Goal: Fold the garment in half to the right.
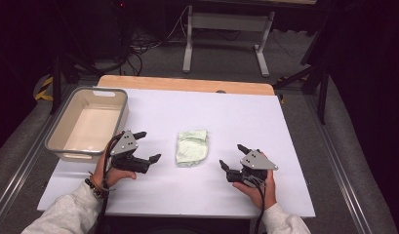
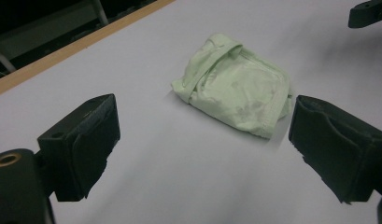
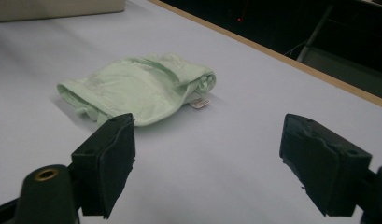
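Folded garment dead centre, your two grippers flanking it with jaws wide and empty.

The pale green folded garment [image 1: 192, 147] lies on the bench between your left gripper [image 1: 147, 145] and right gripper [image 1: 232, 157], just ahead of both sets of jaws; its long axis runs away from you, and the left sits slightly nearer.

One camera hangs high over the person's side of the desk [image 1: 236, 117], looking forward and down on all of it. The other two ride low and close on each hand-held gripper, skimming the desktop. Both aim inward at the folded green cloth [image 1: 192, 147], from its 9 o'clock and 3 o'clock; all three views share it.
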`<action>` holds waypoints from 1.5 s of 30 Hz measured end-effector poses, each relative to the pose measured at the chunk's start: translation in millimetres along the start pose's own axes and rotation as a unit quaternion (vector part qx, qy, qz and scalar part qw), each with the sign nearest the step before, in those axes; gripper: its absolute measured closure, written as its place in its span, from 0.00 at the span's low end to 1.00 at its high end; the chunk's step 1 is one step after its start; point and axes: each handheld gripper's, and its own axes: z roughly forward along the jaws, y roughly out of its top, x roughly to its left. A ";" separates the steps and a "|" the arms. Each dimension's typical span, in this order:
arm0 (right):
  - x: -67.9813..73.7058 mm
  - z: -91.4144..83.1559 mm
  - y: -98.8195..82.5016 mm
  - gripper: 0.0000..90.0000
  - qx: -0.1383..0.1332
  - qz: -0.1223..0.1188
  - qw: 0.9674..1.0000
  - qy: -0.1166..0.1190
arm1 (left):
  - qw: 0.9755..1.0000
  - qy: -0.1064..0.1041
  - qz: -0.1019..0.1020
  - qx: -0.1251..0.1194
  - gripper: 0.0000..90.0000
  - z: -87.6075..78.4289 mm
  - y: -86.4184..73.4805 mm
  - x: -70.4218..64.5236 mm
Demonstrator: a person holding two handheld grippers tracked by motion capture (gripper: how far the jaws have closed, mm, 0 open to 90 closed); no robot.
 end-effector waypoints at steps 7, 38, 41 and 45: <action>0.1 0.3 0.0 0.21 0.001 0.001 1.000 0.000 | 1.000 -0.004 0.000 -0.003 0.10 4.8 3.2 -1.3; 1.7 3.3 -1.6 0.21 0.015 -0.002 1.000 0.018 | 0.999 -0.026 -0.017 0.015 0.10 30.5 12.1 2.1; 1.7 3.3 -1.7 0.21 0.015 -0.001 1.000 0.019 | 0.999 -0.029 -0.021 0.020 0.10 34.2 12.1 3.1; 2.0 4.0 -2.0 0.21 0.017 0.000 1.000 0.022 | 0.999 -0.032 -0.029 0.026 0.10 41.2 12.3 4.6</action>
